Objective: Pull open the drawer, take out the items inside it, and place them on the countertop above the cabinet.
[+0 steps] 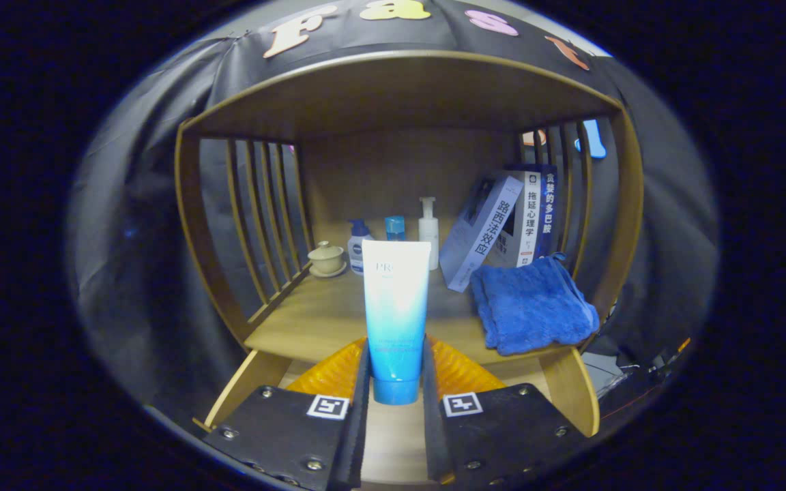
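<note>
Between the fingers: tube (pixel 396 300), upright, cap down, white fading to blue toward the cap.
Gripper (pixel 396 402): both fingers press the tube's lower sides, pinching it just above the cap.
Under the tube: open drawer (pixel 393 443), pale wood floor visible between the fingers.
Just ahead: countertop (pixel 311 320), wooden, under a slatted shelf frame.
Ahead right: folded blue towel (pixel 533 303), lying at the countertop's front edge.
Beyond the towel: books (pixel 509 228), leaning against the right slats.
Beyond the tube: three bottles in a row, namely a pump bottle (pixel 357 245), a blue-capped one (pixel 395 228) partly hidden by the tube, and a white pump bottle (pixel 428 232).
Far left: small lidded cup (pixel 326 258) on a saucer, next to the left slats.
</note>
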{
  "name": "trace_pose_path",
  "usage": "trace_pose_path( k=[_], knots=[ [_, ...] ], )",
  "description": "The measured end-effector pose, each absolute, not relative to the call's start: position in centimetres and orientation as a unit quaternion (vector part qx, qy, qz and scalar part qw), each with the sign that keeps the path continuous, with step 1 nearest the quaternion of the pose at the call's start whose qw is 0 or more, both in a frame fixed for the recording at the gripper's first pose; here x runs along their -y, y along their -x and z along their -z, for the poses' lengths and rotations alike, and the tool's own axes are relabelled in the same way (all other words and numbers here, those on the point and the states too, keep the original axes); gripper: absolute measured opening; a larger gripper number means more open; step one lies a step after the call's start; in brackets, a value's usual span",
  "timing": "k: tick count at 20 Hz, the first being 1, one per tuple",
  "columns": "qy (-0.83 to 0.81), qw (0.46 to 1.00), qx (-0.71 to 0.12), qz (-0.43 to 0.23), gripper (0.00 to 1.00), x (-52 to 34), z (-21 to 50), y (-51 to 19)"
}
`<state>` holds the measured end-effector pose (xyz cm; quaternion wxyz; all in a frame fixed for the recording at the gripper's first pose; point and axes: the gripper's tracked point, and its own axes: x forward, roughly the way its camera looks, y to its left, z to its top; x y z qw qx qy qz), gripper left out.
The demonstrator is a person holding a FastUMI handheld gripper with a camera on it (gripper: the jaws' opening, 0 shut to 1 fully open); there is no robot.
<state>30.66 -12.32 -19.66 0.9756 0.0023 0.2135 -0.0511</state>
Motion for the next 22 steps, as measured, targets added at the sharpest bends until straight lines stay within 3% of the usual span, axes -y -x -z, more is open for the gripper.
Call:
trace_pose_path(
  k=[8,12,17,21,22],
  knots=[
    [-0.027,0.961,-0.257,0.097,0.36,13.4,27.8,-37.3],
    [-0.039,0.961,-0.249,0.112,0.36,13.6,28.9,-39.7],
    [-0.022,0.964,-0.228,0.136,0.44,14.6,28.7,-40.6],
    [-0.009,0.968,-0.206,0.145,0.98,14.8,27.1,-39.9],
    [-0.008,0.969,-0.203,0.143,0.99,14.6,26.6,-39.4]
  ],
)
